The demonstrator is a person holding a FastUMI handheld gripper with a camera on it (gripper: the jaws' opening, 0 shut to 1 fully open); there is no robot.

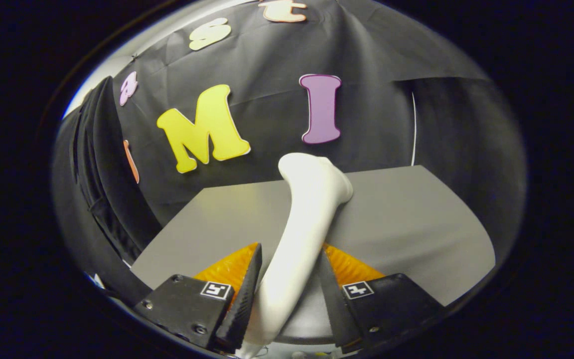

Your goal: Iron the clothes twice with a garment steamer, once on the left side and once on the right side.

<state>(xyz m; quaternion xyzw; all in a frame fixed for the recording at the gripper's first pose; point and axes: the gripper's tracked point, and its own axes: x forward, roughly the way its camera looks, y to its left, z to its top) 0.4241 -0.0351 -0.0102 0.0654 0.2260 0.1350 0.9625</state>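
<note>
A white garment steamer [312, 199] runs up between my fingers, and its wider head leans to the right above the grey table [416, 219]. My gripper [291, 249] is shut on the steamer's handle, with both fingers pressing its sides. A dark garment [92, 164] hangs off to the left of the fingers, well apart from the steamer head. Its lower part drops past the table's left edge. The steamer's lower end is hidden beneath the fingers.
The grey table spreads ahead of and to the right of the fingers, backed by the black cloth wall [376, 109]. A thin white line [414, 129] runs down the wall at the right, above the table's far corner.
</note>
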